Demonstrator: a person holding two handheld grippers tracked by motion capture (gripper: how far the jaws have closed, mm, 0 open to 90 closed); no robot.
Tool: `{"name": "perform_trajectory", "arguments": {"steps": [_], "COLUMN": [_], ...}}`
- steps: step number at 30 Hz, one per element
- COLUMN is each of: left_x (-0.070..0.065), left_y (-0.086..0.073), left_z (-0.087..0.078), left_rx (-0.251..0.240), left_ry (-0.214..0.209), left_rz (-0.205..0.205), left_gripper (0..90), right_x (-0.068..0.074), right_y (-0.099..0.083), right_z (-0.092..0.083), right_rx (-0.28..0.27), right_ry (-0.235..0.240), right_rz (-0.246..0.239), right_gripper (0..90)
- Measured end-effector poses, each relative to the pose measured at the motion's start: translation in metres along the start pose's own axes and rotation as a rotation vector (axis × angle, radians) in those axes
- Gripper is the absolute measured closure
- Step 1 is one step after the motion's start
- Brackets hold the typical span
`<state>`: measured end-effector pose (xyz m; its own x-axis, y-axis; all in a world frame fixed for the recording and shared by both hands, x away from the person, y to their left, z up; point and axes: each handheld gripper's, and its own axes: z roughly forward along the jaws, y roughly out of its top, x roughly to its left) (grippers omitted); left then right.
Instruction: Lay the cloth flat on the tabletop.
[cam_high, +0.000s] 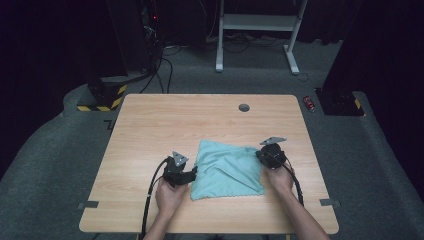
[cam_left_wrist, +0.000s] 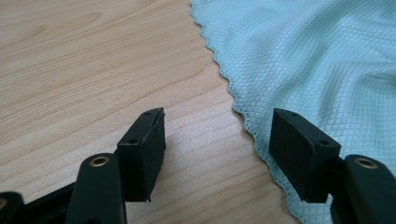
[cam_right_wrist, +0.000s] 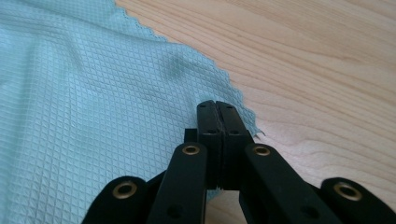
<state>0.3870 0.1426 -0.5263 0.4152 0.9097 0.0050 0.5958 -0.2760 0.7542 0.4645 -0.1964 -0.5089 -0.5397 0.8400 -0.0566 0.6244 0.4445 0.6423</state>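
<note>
High view: a light blue cloth (cam_high: 227, 170) lies rumpled on the wooden table (cam_high: 150, 125), right of the middle and nearer the table's near edge than its far one, its near hem running roughly along that edge with a strip of bare wood between. The left gripper (cam_high: 192, 174) sits at the cloth's left edge and the right gripper (cam_high: 261, 155) at its right edge near the far right corner of the cloth, each in a hand that comes in over the table's near edge. The far half of the table is bare wood but for a small round grey cap (cam_high: 244, 107) close to the far edge, and wide strips of wood lie free towards the left and right edges. In the left gripper view the jaws of the left gripper (cam_left_wrist: 217, 154) stand released and wide apart, one over bare wood and the other over the cloth (cam_left_wrist: 317, 60), with the scalloped hem running between them; whether the pads touch the fabric I cannot tell. In the right gripper view the right gripper (cam_right_wrist: 217, 116) is clenched tight, pads together, right at the scalloped edge of the cloth (cam_right_wrist: 84, 107); the fabric reaches the pads, but whether any is pinched between them I cannot tell. No brand, label or writing can be read anywhere.
</note>
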Motion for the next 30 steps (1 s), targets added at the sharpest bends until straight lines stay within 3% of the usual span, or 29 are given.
{"name": "perform_trajectory", "arguments": {"steps": [7,9,11,13,15,20,25,28,30], "left_x": [0.000,0.000,0.000,0.001,0.003,0.009,0.012,0.016,0.017], "left_y": [0.000,0.000,0.000,0.000,0.002,0.026,0.054,0.066,0.072], "left_z": [0.000,0.000,0.000,0.000,0.002,0.007,0.019,0.030,0.038], "left_rx": [0.000,0.002,-0.002,-0.007,-0.008,-0.008,0.008,0.019,0.033], "left_ry": [0.000,0.000,-0.004,-0.018,-0.025,-0.067,-0.072,-0.091,-0.083], "left_rz": [0.000,0.002,0.000,0.003,-0.003,-0.027,-0.009,-0.054,-0.050], "left_gripper": [36.5,36.5,37.2,39.6,42.4,43.8,43.6,44.0,44.4], "right_x": [-0.010,-0.012,-0.012,-0.011,-0.008,0.002,0.003,0.002,0.002], "right_y": [0.019,0.018,0.015,0.013,0.011,-0.003,-0.017,-0.018,-0.017], "right_z": [-0.001,0.006,0.010,0.005,-0.004,-0.016,-0.013,-0.011,-0.010], "right_rx": [-0.038,0.003,0.015,-0.014,-0.053,-0.072,-0.062,-0.062,-0.059], "right_ry": [-0.044,-0.036,-0.035,-0.015,0.004,0.048,0.068,0.070,0.071], "right_rz": [0.004,0.018,0.023,0.052,0.046,0.012,0.034,0.044,0.043], "right_gripper": [89.7,88.7,81.9,78.2,76.5,75.8,74.2,73.6,73.4]}}
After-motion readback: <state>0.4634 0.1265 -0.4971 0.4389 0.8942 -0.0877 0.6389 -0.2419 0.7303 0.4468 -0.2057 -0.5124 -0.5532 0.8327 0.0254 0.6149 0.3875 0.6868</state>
